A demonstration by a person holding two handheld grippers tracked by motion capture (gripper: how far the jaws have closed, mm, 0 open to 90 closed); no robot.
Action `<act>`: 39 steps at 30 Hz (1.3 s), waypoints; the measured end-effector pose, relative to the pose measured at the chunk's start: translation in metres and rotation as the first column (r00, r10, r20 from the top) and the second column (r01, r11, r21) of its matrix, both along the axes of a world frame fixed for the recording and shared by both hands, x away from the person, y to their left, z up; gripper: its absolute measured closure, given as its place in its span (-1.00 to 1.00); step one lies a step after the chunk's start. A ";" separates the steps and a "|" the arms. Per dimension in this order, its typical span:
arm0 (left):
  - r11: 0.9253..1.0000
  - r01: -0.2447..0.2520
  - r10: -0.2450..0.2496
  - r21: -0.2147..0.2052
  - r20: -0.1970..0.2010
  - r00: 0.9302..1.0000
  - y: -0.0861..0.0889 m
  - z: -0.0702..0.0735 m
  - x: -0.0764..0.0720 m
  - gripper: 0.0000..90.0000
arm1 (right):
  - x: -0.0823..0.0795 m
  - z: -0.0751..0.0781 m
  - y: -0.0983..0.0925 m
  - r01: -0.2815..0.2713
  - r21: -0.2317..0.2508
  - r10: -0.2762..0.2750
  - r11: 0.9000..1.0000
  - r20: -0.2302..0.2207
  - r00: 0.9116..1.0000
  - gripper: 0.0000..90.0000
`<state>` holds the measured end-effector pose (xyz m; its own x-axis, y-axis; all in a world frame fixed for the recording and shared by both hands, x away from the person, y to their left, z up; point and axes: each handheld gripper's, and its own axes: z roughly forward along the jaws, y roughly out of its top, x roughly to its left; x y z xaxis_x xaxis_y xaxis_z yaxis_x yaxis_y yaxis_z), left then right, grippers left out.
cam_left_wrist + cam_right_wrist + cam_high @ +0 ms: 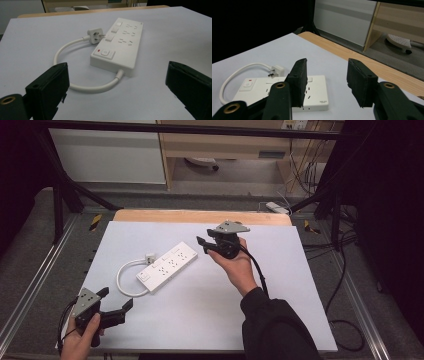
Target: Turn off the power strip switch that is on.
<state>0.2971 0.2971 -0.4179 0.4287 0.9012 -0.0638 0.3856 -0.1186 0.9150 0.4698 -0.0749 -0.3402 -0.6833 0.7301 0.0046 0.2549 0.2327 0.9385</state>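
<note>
High view: white power strip (167, 267) lies mid-table, cord (125, 277) looped, plug (150, 256) loose beside it; left gripper (116, 304) near-left and right gripper (201, 244) far-right, both jaws spread, empty, apparently flanking it for approach.

One white power strip (167, 266); one plug (150, 256) on its cable; two grippers, left gripper (116, 304) and right gripper (202, 245).

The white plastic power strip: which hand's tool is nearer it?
Right. The right tool hangs just beside the white plastic power strip; the left tool waits further off, near the table's front corner.
</note>
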 end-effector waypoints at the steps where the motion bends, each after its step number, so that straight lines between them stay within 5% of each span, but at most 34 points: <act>1: 1.000 0.000 0.000 0.000 0.000 1.000 0.000 0.000 0.000 -0.89 | 0.000 0.000 0.000 0.000 0.000 0.000 1.000 0.000 1.000 0.18; 21: 1.000 0.005 -0.005 0.004 0.001 1.000 0.000 0.000 0.001 -0.89 | 0.024 -0.013 0.022 -0.007 -0.019 0.007 1.000 0.014 1.000 0.94; 39: 1.000 0.011 -0.010 0.006 -0.001 1.000 0.000 0.000 0.001 -0.89 | 0.035 -0.027 0.029 0.009 -0.017 -0.009 1.000 -0.015 1.000 1.00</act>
<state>0.2981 0.2973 -0.4179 0.4381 0.8970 -0.0590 0.3852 -0.1281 0.9139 0.5052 -0.0463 -0.3673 -0.6768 0.7361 0.0024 0.2711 0.2463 0.9305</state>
